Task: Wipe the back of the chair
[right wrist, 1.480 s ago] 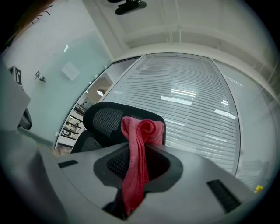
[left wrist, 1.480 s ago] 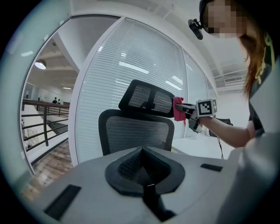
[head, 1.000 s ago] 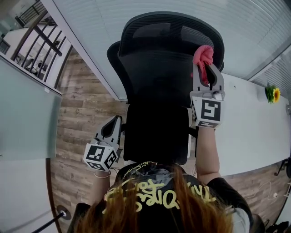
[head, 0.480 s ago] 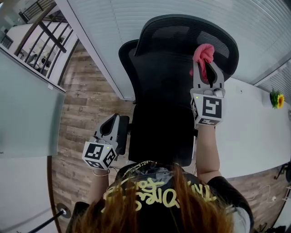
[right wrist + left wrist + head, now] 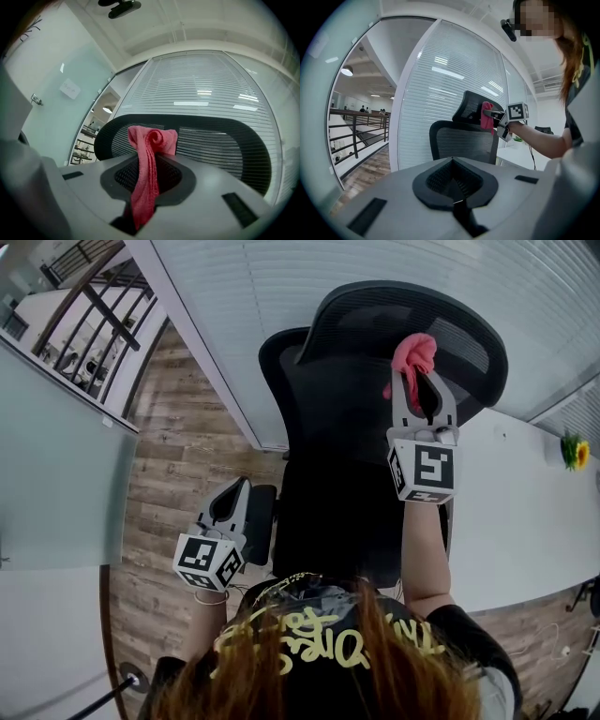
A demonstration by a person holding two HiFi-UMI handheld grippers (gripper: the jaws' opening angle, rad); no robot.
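Cloth (image 5: 413, 354), between the right gripper's (image 5: 424, 381) jaws: plain pink-red; chair (image 5: 356, 427), just beyond those jaws: black, fine mesh; both grippers, left gripper (image 5: 234, 491) included: pale grey, black-and-white square markers; blinds (image 5: 281, 296), far beyond the jaws: white, horizontal slats; floor (image 5: 178, 474), under the left jaws: grey-brown wood planks.

Chair (image 5: 347, 418) blocks ahead (open floor (image 5: 178, 486) lies left).
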